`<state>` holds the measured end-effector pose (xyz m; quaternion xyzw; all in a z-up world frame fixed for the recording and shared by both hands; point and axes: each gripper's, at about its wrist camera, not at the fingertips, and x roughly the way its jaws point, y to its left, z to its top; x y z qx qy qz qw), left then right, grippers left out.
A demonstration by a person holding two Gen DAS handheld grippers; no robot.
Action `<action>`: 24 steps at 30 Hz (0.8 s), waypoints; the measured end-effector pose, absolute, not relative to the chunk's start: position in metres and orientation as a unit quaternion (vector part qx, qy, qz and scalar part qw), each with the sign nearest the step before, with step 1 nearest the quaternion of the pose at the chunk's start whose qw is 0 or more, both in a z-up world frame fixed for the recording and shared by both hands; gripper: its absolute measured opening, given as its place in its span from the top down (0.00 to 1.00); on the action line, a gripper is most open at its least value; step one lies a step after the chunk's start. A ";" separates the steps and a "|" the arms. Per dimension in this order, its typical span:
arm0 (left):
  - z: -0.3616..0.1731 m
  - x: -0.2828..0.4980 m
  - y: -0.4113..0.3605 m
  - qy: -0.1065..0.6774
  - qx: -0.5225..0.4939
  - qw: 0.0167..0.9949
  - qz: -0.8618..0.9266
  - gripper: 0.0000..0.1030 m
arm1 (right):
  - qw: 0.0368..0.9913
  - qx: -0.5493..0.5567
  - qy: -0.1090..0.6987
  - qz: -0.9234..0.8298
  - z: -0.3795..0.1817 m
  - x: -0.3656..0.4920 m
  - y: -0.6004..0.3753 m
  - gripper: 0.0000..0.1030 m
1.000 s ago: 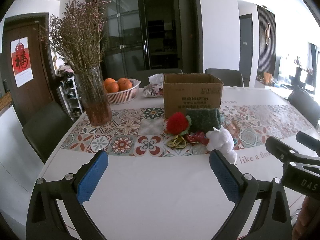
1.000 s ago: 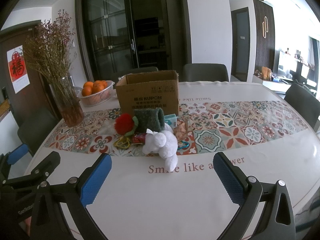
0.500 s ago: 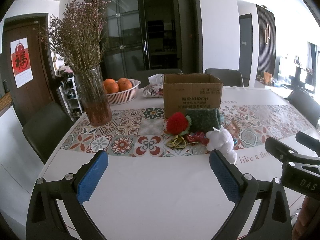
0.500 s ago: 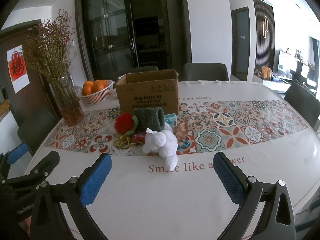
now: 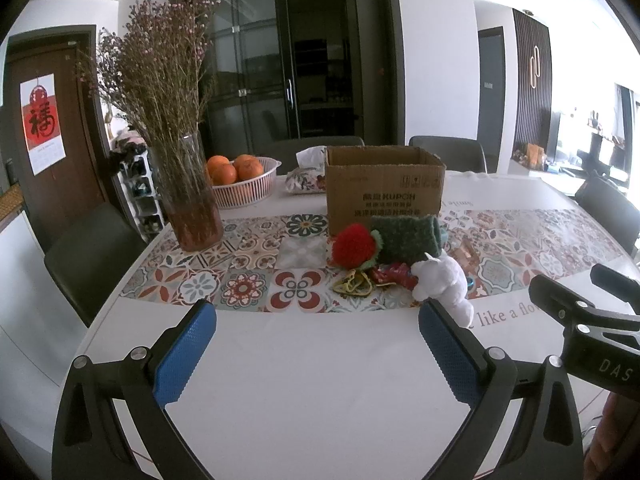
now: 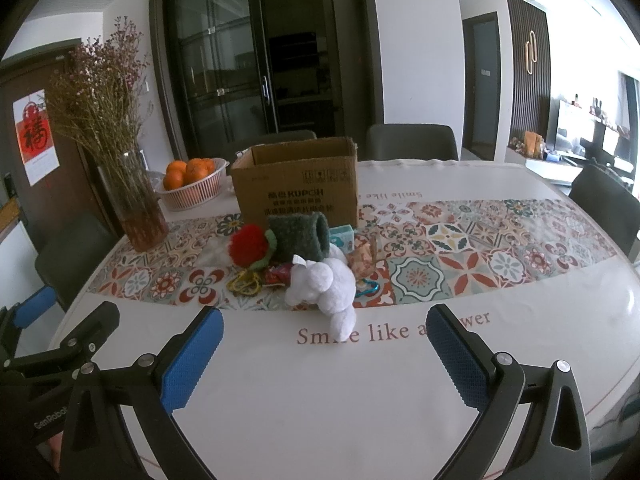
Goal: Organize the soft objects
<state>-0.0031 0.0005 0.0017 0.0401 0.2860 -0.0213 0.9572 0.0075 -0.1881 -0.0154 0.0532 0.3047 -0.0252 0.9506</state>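
Hovering over table: left gripper, right gripper, jaws spread wide, empty.

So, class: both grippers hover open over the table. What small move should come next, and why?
Probably ease the right gripper forward toward the white plush toy. It lies nearest, at the front of the pile and almost centred between the open jaws, with the open cardboard box waiting behind. The left gripper sits further off to its side.
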 end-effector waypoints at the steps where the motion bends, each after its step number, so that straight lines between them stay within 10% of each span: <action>1: 0.001 -0.003 0.001 0.286 0.040 0.957 -0.021 0.00 | 0.951 0.053 0.305 -0.025 -0.015 0.008 -0.189 0.00; 24: -0.043 0.078 0.001 0.330 0.049 0.941 -0.060 0.02 | 0.927 0.073 0.367 -0.023 -0.060 0.087 -0.187 0.00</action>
